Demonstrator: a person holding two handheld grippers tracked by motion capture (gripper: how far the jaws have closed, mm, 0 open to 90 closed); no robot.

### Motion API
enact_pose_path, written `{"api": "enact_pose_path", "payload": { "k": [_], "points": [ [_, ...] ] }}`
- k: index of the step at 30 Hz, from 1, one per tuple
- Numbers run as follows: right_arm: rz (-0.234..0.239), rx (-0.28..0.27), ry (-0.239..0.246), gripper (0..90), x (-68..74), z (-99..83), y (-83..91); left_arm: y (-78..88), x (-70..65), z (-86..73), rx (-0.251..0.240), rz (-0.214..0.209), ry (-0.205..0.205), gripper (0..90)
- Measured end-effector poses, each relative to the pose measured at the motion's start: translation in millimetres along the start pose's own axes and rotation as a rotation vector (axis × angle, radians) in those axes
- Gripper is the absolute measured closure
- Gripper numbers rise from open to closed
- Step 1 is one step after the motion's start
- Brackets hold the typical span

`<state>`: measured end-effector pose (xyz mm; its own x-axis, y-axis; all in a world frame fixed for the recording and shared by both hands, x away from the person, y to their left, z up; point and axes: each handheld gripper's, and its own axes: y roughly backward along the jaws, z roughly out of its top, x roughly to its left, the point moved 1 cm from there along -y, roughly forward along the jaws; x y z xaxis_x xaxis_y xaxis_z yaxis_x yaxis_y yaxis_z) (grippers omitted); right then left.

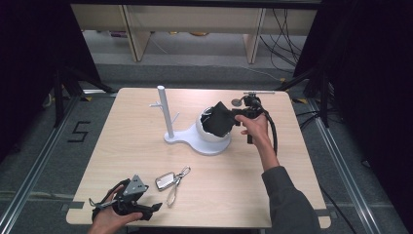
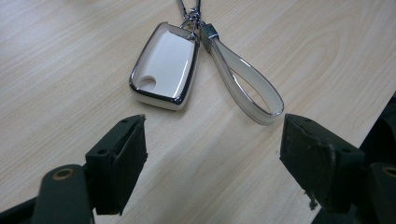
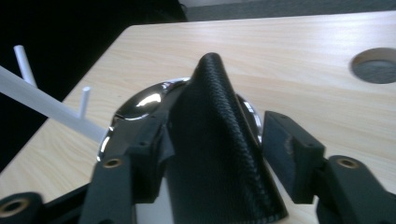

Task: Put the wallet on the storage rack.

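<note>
A black textured pouch [image 1: 219,119] stands tilted in the white bowl [image 1: 210,137] of a stand at the table's middle. My right gripper [image 1: 238,116] reaches it from the right. In the right gripper view the pouch [image 3: 219,149] rises between the jaws of this gripper [image 3: 217,128]; the left jaw lies against it and a gap shows before the right jaw, so it is open. The bowl's shiny rim [image 3: 140,100] curves behind. My left gripper [image 1: 148,208] rests open near the front edge. Just past its jaws [image 2: 212,135] lies a white key fob [image 2: 164,65] with a loop strap [image 2: 247,88].
The stand's white pole [image 1: 165,114] with short pegs rises left of the bowl. A round hole [image 3: 376,65] is cut in the tabletop near the far right corner. The key fob [image 1: 165,181] lies on bare wood at the front of the table.
</note>
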<state>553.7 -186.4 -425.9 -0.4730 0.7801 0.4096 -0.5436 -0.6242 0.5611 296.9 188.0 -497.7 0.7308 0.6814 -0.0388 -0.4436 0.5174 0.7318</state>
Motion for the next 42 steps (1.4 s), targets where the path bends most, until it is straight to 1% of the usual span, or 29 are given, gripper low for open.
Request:
{"api": "enact_pose_path", "payload": {
  "k": [1, 2, 3, 4, 5, 7, 8, 10, 11, 12, 14, 15, 16, 19, 20, 21, 23, 24, 25, 26, 27, 28, 29, 32, 33, 35, 36, 38, 42],
  "points": [
    [-0.002, -0.006, 0.008, 42.6, -0.9, -0.3, 1.8, -0.3, 0.3, 0.0, 0.001, 0.001, -0.001, 22.4],
    [0.001, -0.008, -0.009, 40.8, -1.2, -0.8, 5.8, -0.4, 0.0, 0.0, 0.0, 0.0, -0.001, 22.5],
    [0.006, -0.016, -0.013, 39.1, -1.6, -1.4, 8.4, -0.1, 0.0, 0.1, 0.001, -0.002, -0.011, 22.4],
    [0.004, -0.014, -0.018, 38.3, -1.9, -1.6, 11.5, -0.8, 0.1, -0.1, -0.002, -0.002, -0.009, 22.4],
    [0.0, -0.022, 0.002, 37.9, -3.5, -2.0, 14.3, -0.3, -0.2, 0.1, 0.0, -0.002, -0.009, 22.4],
    [-0.01, -0.025, 0.002, 36.5, -4.4, -3.6, 20.5, -0.3, 0.1, 0.3, 0.0, -0.002, -0.01, 22.4],
    [-0.007, -0.02, -0.035, 36.4, -1.3, -4.8, 24.3, -0.1, 0.1, 0.2, -0.002, -0.002, -0.012, 22.4],
    [-0.005, -0.032, -0.017, 36.0, -3.8, -6.8, 29.3, 0.2, -0.1, 0.2, -0.007, -0.003, -0.007, 22.4],
    [-0.006, -0.041, 0.001, 35.7, -6.1, -8.1, 31.9, 0.5, -0.2, 0.3, -0.008, -0.01, -0.006, 22.4],
    [-0.009, -0.04, 0.004, 35.1, -6.5, -9.7, 34.3, 0.3, -0.6, 0.1, -0.009, -0.009, 0.003, 22.4],
    [-0.012, -0.044, -0.01, 34.5, -5.3, -13.9, 39.8, 0.2, -0.4, 0.1, -0.009, -0.009, -0.007, 22.4],
    [-0.008, -0.043, -0.027, 34.5, -3.7, -16.1, 42.9, 0.3, 0.5, 0.1, 0.001, -0.003, -0.017, 22.4],
    [-0.008, -0.049, 0.009, 34.1, -6.3, -17.7, 44.9, -0.2, 0.1, 0.1, -0.003, -0.004, -0.01, 22.4],
    [-0.013, -0.048, 0.013, 33.2, -3.9, -24.1, 52.4, 0.0, 0.1, 0.1, 0.001, -0.002, -0.014, 22.3],
    [-0.015, -0.05, 0.036, 32.9, -3.8, -26.6, 55.2, -0.1, 0.0, 0.0, 0.001, -0.002, -0.014, 22.3],
    [-0.014, -0.051, 0.035, 32.6, -2.3, -28.6, 56.7, 0.0, 0.0, 0.0, 0.001, -0.002, -0.014, 22.3],
    [-0.016, -0.051, 0.055, 32.4, -0.1, -32.7, 60.1, -0.2, 0.2, 0.2, -0.003, 0.0, -0.011, 22.4],
    [-0.016, -0.053, 0.056, 32.1, 3.0, -36.0, 62.4, -0.2, 0.3, 0.2, -0.003, -0.001, -0.01, 22.3],
    [-0.009, -0.047, 0.037, 31.3, 7.1, -38.8, 64.6, -0.1, 0.1, 0.0, -0.004, -0.002, -0.009, 22.2],
    [-0.007, -0.057, 0.066, 30.6, 6.9, -40.6, 65.7, 0.0, 0.1, 0.0, -0.004, -0.002, -0.01, 22.1],
    [-0.003, -0.056, 0.058, 30.2, 11.4, -44.1, 67.9, -0.3, -0.2, 0.1, -0.008, -0.003, -0.004, 22.1],
    [-0.006, -0.063, 0.077, 29.8, 11.6, -46.0, 68.9, -0.4, -0.4, 0.2, -0.012, -0.006, -0.002, 22.1],
    [0.0, -0.062, 0.066, 29.6, 14.7, -48.7, 70.0, -0.5, 0.0, 0.0, -0.006, -0.001, 0.001, 22.1],
    [0.006, -0.052, 0.11, 28.7, 18.1, -53.8, 71.3, -0.7, 0.3, 0.0, -0.004, -0.001, -0.002, 22.1],
    [0.005, -0.055, 0.104, 28.7, 20.4, -55.6, 71.6, -0.5, 0.2, -0.1, -0.005, -0.001, -0.001, 22.1],
    [0.003, -0.049, 0.108, 28.3, 23.4, -58.6, 72.6, -0.5, 0.2, -0.1, -0.004, 0.0, -0.001, 22.1],
    [0.007, -0.051, 0.099, 28.1, 26.4, -61.2, 72.9, -0.5, 0.2, -0.1, -0.004, 0.0, -0.001, 22.1],
    [0.004, -0.046, 0.129, 27.8, 26.8, -65.0, 73.3, 0.2, 0.7, 0.1, -0.004, 0.001, -0.01, 22.0],
    [0.0, -0.028, 0.139, 27.3, 31.0, -75.2, 73.1, 0.2, 0.3, 0.0, -0.007, -0.007, -0.002, 21.8]
  ]
}}
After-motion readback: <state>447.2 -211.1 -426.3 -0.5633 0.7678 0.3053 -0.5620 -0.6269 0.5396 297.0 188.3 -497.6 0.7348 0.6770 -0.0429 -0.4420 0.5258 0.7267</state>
